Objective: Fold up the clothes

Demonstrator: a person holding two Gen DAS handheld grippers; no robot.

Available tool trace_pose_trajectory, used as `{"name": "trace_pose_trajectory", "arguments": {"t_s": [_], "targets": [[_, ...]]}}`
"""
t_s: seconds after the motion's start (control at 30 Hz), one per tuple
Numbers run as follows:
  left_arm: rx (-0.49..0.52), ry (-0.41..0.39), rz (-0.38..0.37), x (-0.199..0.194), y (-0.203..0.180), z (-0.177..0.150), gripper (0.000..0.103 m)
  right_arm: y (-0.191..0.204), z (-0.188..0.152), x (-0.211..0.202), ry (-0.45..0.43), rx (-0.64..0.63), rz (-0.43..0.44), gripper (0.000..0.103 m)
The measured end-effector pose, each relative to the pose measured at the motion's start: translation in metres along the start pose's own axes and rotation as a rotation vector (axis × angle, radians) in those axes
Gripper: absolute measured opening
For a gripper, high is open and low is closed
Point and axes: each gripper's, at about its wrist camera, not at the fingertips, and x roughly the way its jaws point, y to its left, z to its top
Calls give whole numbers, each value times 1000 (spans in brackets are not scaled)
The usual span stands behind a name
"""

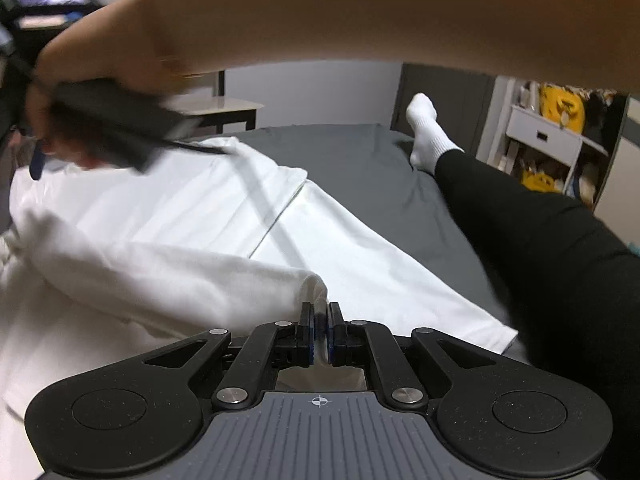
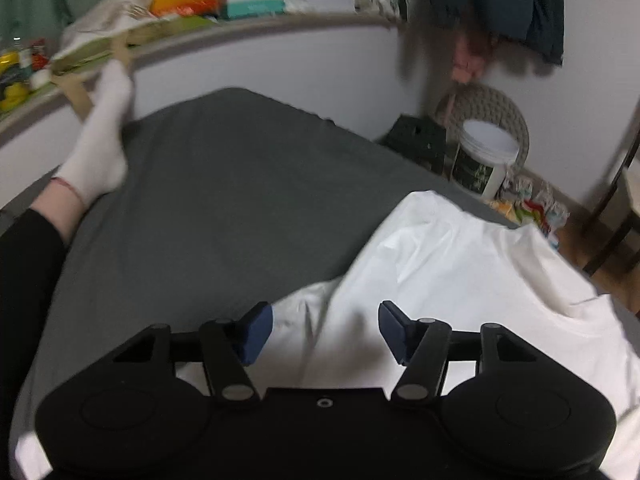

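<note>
A white garment [image 1: 168, 220] lies spread on a grey bed sheet [image 1: 360, 168]. My left gripper [image 1: 320, 320] is shut on a rolled fold of the white garment, lifted a little above the rest of the cloth. In the left wrist view the person's forearm [image 1: 360, 12] crosses overhead and the right gripper [image 1: 120, 128], blurred, hovers over the far left part of the garment. In the right wrist view my right gripper [image 2: 326, 328] stands open above the white garment [image 2: 460, 280], with nothing between its blue pads [image 2: 256, 332].
The person's leg in black [image 1: 540, 240] with a white sock [image 1: 426, 132] lies on the bed to the right. A white shelf unit [image 1: 548, 136] stands beyond. A white bucket [image 2: 484, 160], a woven seat and a cluttered ledge [image 2: 180, 8] border the bed.
</note>
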Motion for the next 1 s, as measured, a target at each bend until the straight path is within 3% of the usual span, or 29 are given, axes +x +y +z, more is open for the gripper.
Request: {"name": "trace_pose_trajectory", "arguments": {"t_s": [0.07, 0.13, 0.17, 0.2, 0.3, 0.37, 0.63, 0.73, 0.77, 0.8, 0.87, 0.9, 0.93, 1.0], "targets": [[-17, -5, -2, -4, 1, -3, 6, 2, 3, 16, 22, 2, -31, 48], [-29, -7, 0, 2, 6, 2, 5, -2, 3, 27, 47, -2, -93, 27], [-35, -7, 3, 6, 3, 3, 6, -7, 1, 31, 59, -2, -123, 9], [-40, -5, 6, 10, 3, 4, 6, -16, 0, 31, 65, 20, -118, 4], [-40, -9, 28, 12, 3, 9, 6, -49, -4, 22, 24, 153, -95, 4], [-17, -30, 39, 4, 1, 13, 5, -86, -8, 10, -49, 339, -44, 4], [18, -63, 12, -8, -9, 22, 6, -156, -55, 19, 6, 676, 34, 5], [25, -72, -9, -7, -11, 22, 6, -182, -73, 23, 30, 800, 64, 28], [31, -74, -5, -6, -12, 22, 6, -182, -74, 18, 24, 805, 69, 38], [37, -76, 0, -6, -13, 23, 6, -180, -73, 11, 29, 778, 78, 41], [49, -88, -4, -10, -14, 23, 19, -177, -69, -3, 41, 717, 98, 42], [55, -94, -7, -12, -14, 23, 39, -173, -71, -16, 49, 662, 101, 45], [55, -112, -9, -15, -15, 23, 66, -167, -74, -30, 53, 601, 102, 48], [46, -182, 7, -25, -18, 22, 94, -154, -78, -56, 67, 474, 105, 52]]}}
